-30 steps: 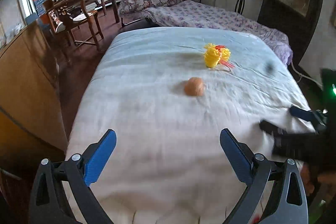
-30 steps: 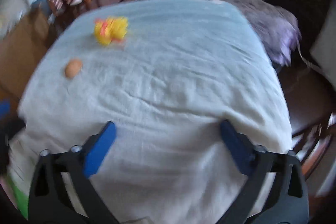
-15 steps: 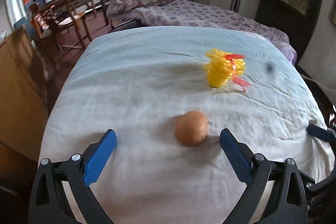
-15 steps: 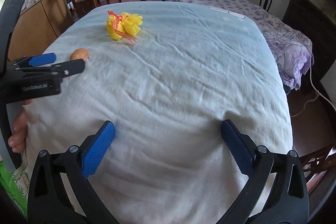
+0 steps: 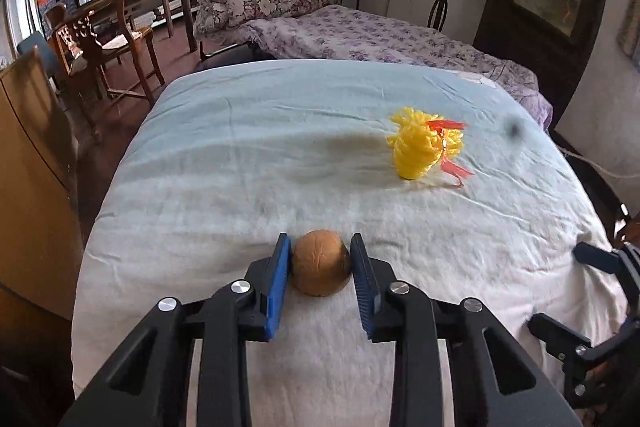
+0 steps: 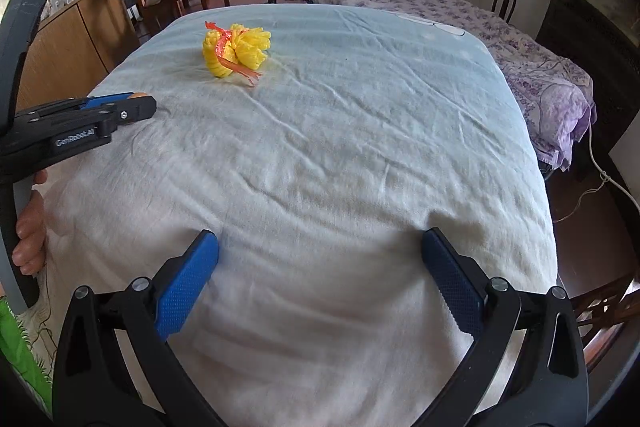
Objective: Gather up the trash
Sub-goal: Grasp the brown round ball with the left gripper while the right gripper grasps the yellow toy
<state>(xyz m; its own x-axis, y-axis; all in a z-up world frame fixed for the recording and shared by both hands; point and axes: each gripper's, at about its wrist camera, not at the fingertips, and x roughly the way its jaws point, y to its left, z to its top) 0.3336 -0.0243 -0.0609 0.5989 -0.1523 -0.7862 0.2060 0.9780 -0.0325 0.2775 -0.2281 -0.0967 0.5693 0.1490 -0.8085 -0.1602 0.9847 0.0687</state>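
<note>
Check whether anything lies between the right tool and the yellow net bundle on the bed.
Nothing visible does. Only bare, wrinkled sheet lies between the open right tool and the yellow net bundle. The left tool, off to the side, is shut on the brown round piece.

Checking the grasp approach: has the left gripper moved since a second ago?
Yes. The left gripper has advanced across the pale bedsheet toward the yellow mesh bundle and closed on the brown ball, which earlier lay well ahead.
</note>
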